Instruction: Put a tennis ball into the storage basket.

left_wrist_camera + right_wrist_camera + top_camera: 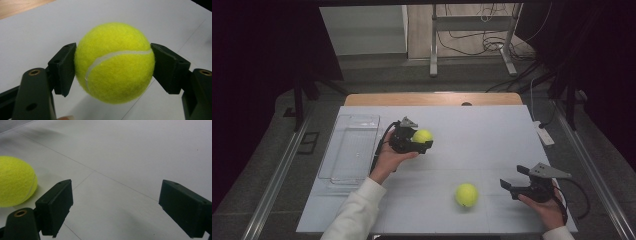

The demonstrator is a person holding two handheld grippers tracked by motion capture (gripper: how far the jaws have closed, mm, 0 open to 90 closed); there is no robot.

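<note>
Presently the left gripper (421, 141) is clamped on a ball (422, 135), held over the white table (492, 135) just right of the clear tray (353, 147). The second ball (466, 195) rests on the table near the front edge, between the two hands. The right gripper (510, 186) stands beside it with jaws wide and nothing between them.

Judgement on the step in hand: the held ball appears bound for the tray. To do it well, keep the clamp steady across the ball's widest part, carry it level over the tray's near wall, lower it close to the floor of the tray, and only then part the jaws; a release from height would likely let it bounce out. The right gripper should stay put until the left is clear.

Views compared: the left gripper view shows both pads (63, 67) pressed squarely on opposite sides of the ball (115, 62), its seam running across the front, a detail too small to read from above. The right gripper view shows the second ball (15, 181) lying outside its left pad (56, 205), not between the jaws. The high view alone gives the tray's position relative to both balls.
</note>
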